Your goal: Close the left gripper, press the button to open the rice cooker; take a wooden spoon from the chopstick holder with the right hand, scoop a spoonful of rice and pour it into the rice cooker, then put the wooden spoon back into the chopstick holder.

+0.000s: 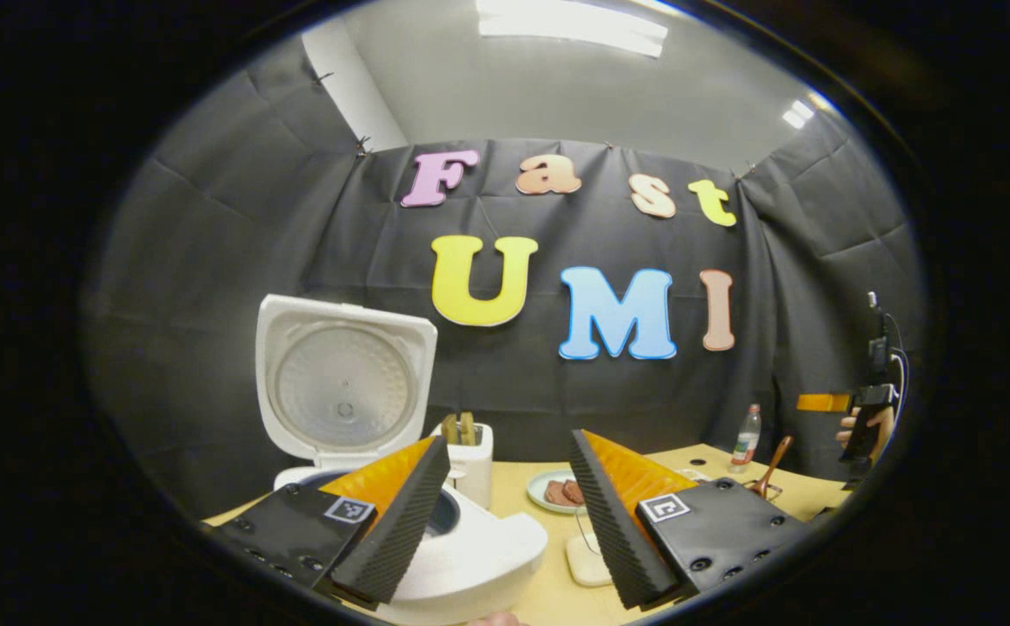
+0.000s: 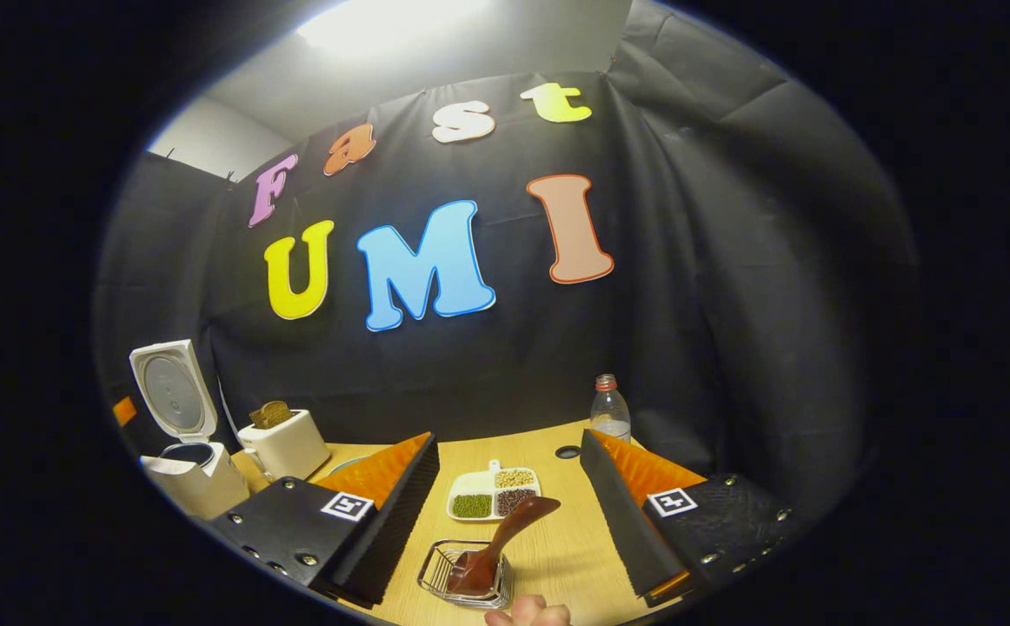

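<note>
both claws gape wide; left claw [image 1: 505, 513] hides part of the rice cooker [image 1: 470, 548]; right claw [image 2: 505, 513] empty.

Rice cooker [image 1: 470, 556] base behind gripper [image 1: 505, 522]

the right gripper [image 2: 505, 513] is held above the wooden table [image 2: 557, 548], its fingers spread wide apart with nothing between them. just below the gap a wire chopstick holder [image 2: 466, 574] is seen, and a wooden spoon [image 2: 501, 535] is propped in it, bowl down, handle tilted up to the right. beyond it a white divided dish [image 2: 492, 494] of green, pale and dark grains is laid. a plastic bottle [image 2: 610, 407] is stood near the back wall. at far left a white rice cooker [image 2: 192, 478] is found with its lid [image 2: 172, 389] raised, a toaster [image 2: 283, 443] just beside it. a fingertip [image 2: 527, 614] is caught at the bottom edge.
</note>
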The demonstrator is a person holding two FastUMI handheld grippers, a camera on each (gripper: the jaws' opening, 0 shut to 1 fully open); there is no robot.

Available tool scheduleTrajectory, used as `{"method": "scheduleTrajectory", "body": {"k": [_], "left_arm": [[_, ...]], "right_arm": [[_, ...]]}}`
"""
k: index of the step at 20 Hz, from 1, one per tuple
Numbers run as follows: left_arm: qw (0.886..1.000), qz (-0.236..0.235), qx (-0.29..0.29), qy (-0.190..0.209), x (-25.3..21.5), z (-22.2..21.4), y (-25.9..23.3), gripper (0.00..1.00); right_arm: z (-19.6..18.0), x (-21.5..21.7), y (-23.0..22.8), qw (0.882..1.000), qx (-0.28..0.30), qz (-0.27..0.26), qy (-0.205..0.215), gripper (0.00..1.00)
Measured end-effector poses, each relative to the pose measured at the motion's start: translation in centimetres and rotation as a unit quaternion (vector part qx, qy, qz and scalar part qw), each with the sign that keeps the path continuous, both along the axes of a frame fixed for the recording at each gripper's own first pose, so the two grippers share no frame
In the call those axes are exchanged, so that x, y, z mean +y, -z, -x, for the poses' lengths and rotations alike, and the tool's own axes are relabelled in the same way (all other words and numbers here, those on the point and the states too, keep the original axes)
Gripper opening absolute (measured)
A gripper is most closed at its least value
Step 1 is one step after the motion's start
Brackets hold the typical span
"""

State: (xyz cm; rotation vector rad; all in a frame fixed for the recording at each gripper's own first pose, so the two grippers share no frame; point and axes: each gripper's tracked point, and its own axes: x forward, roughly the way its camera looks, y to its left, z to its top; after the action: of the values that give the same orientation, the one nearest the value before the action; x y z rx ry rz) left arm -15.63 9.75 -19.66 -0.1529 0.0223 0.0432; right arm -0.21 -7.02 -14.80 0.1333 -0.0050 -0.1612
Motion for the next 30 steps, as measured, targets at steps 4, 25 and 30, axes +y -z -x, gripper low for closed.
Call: {"method": "scheduleTrajectory", "body": {"k": [4,25,30], "left_arm": [[0.999,-0.030,-0.011,-0.005,2.8,-2.8,-7.3,0.96],[0.973,-0.010,0.184,-0.140,22.5,-19.6,-2.2,0.97],[0.976,0.014,0.189,-0.109,19.8,-16.6,-2.4,0.97]], "right_arm": [[-0.1,-0.5,0.7,1.000,0.005,-0.010,-0.012,0.99],[2.4,-1.8,-4.1,0.999,-0.039,0.013,-0.022,0.99],[2.8,-1.2,-4.9,0.998,-0.053,0.002,-0.037,0.99]]}}
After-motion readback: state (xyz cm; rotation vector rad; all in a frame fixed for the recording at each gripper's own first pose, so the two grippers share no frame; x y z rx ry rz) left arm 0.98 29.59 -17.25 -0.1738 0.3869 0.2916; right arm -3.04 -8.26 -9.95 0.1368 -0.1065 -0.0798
